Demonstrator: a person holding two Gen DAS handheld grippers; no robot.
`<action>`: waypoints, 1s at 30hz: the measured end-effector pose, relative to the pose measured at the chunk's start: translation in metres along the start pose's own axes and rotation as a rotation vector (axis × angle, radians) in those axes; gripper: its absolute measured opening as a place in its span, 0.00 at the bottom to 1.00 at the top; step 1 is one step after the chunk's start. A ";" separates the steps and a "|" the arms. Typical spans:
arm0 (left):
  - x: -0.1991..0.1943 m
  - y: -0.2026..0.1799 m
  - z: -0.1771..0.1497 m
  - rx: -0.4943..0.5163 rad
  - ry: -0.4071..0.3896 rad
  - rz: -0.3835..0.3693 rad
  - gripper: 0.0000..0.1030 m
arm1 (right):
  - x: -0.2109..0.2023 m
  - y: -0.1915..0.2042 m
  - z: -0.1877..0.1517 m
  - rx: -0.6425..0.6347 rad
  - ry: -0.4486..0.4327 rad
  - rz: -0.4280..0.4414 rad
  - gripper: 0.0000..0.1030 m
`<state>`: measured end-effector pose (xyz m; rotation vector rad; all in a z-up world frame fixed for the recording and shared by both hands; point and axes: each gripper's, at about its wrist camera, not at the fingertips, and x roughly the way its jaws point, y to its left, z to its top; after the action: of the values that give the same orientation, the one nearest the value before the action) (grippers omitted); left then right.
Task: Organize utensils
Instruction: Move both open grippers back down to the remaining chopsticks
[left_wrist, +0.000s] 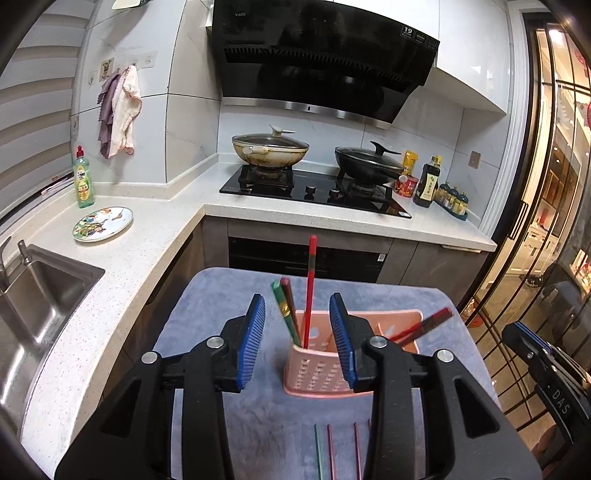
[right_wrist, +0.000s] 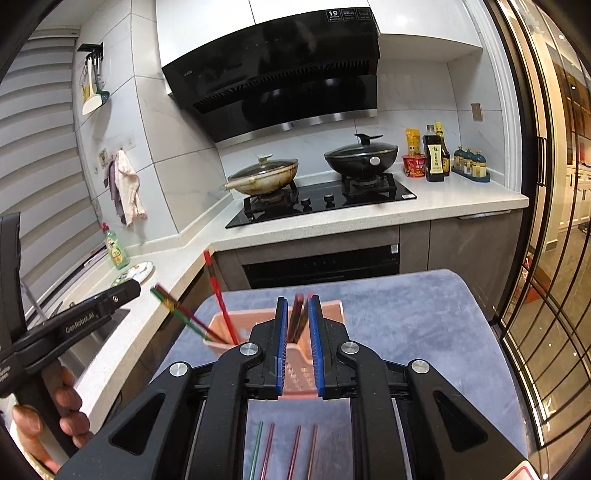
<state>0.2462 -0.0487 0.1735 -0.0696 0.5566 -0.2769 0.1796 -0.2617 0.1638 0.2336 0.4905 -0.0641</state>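
Chopsticks (left_wrist: 309, 291) in holder (left_wrist: 317, 373), seemingly on cloth (left_wrist: 207, 306).

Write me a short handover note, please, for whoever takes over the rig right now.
Left tongs: open, empty, hovering over the pink holder.
Right tongs: narrow gap, apparently gripping nothing.
Done: three chopsticks stand in the holder's left compartment; two more lean out of the right one.
Left: four loose chopsticks lie on the grey mat in front of the holder; they likely go in next.

Loose chopsticks (right_wrist: 284, 450) cut off below
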 end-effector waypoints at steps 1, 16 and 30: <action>-0.003 0.001 -0.006 0.003 0.005 0.004 0.34 | -0.002 0.000 -0.006 -0.002 0.010 0.000 0.13; -0.030 0.007 -0.104 0.031 0.132 0.052 0.34 | -0.030 -0.002 -0.133 -0.043 0.229 -0.020 0.13; -0.040 0.016 -0.183 0.009 0.263 0.068 0.41 | -0.021 0.009 -0.224 -0.055 0.385 -0.016 0.23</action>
<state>0.1207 -0.0202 0.0361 -0.0052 0.8169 -0.2233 0.0592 -0.1999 -0.0166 0.1881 0.8764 -0.0202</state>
